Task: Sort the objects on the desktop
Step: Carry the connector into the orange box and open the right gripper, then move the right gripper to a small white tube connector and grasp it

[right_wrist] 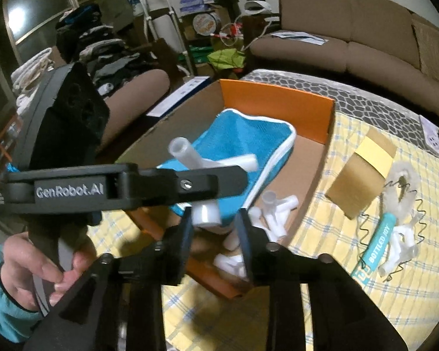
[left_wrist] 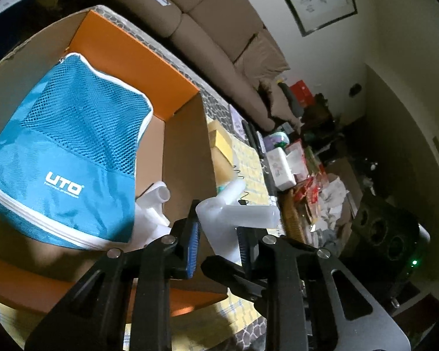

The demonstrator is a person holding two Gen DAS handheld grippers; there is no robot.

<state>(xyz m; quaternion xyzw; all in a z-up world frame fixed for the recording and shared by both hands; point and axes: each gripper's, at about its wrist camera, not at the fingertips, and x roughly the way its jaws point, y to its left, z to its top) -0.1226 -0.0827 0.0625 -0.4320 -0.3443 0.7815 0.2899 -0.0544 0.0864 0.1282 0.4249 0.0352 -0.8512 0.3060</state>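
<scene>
- Here, one open cardboard box [right_wrist: 278, 99] with orange flaps sits on the yellow checked surface [right_wrist: 351, 292].
- One blue mesh pouch [left_wrist: 67, 152] lies inside the box.
- One white pipe connector [left_wrist: 234, 207] hangs over the box's near edge, clamped by the left tool [left_wrist: 219, 234], its long tube pointing away and rightward.
- The right tool [right_wrist: 215, 234] sits directly beneath it, parted, pads not pressing.
- Several loose connectors [right_wrist: 275, 213], perhaps four, lie in the box.
</scene>
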